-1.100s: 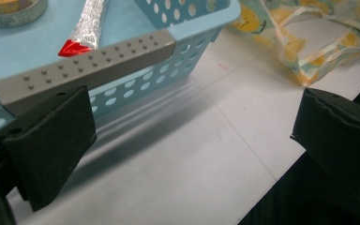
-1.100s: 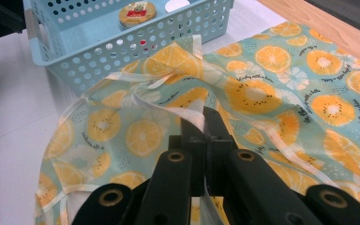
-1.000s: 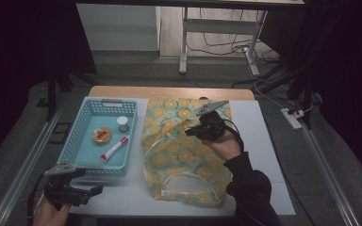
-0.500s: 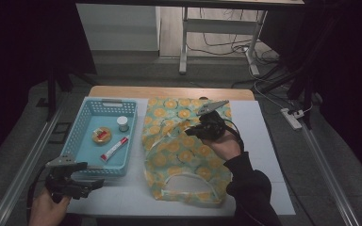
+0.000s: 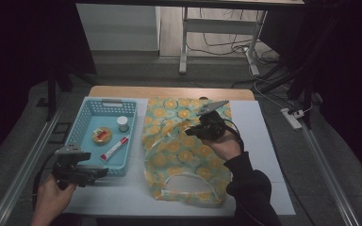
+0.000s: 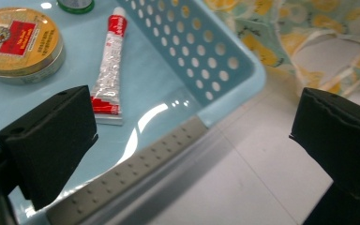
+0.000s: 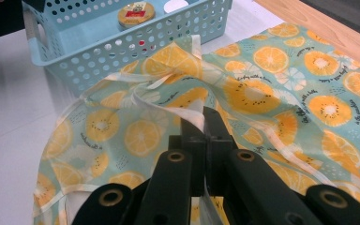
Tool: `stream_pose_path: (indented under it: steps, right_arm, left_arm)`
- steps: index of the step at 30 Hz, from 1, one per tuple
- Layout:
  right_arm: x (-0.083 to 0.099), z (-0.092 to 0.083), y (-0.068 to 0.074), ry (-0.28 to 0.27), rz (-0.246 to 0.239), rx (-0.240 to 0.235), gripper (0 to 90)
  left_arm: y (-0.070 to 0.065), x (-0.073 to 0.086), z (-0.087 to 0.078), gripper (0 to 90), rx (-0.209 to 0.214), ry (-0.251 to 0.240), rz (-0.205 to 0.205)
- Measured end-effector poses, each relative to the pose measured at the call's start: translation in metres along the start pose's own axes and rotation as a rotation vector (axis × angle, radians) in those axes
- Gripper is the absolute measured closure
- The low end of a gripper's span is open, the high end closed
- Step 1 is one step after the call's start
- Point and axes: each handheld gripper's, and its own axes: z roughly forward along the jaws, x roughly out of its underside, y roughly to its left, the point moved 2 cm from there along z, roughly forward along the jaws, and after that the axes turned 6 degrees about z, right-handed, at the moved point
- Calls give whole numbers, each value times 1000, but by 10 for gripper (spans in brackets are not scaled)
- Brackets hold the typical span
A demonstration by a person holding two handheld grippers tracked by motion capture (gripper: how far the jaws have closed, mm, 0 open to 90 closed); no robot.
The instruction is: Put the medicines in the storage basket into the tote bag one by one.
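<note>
A fabric bag printed with orange slices lies flat on the white table, its handle loop toward the near edge. My right gripper rests over the bag's upper middle and is shut on a pale strap of the bag, lifting a fold of cloth. My left gripper hovers at the near right corner of a blue perforated basket. Its jaws stand wide open with nothing between them. In the basket lie a red-and-white tube, a round gold tin and a small jar.
The white table surface has bare room right of the bag and along the near edge. A wooden strip runs along the far edge. Metal rails flank the table; a desk frame and cables stand behind it.
My left gripper has moved forward and a little right, closer to the basket's near corner. The right gripper and the bag have stayed put.
</note>
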Motion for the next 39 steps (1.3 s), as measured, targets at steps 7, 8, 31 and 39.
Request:
stream_pose_path:
  steps: [7,8,31,39]
  right_arm:
    - [0,0,0,-2,-1,2,899]
    - [0,-1,0,-2,0,2,899]
    - [0,-1,1,-7,-10,1,899]
    - [0,-1,0,-14,-5,0,899]
  left_arm:
    - [8,-12,8,11,-14,6,15]
    - [9,-13,9,11,-17,5,14]
    - [48,-46,30,0,-47,65,-8]
    - [63,-54,40,0,-54,90,-6]
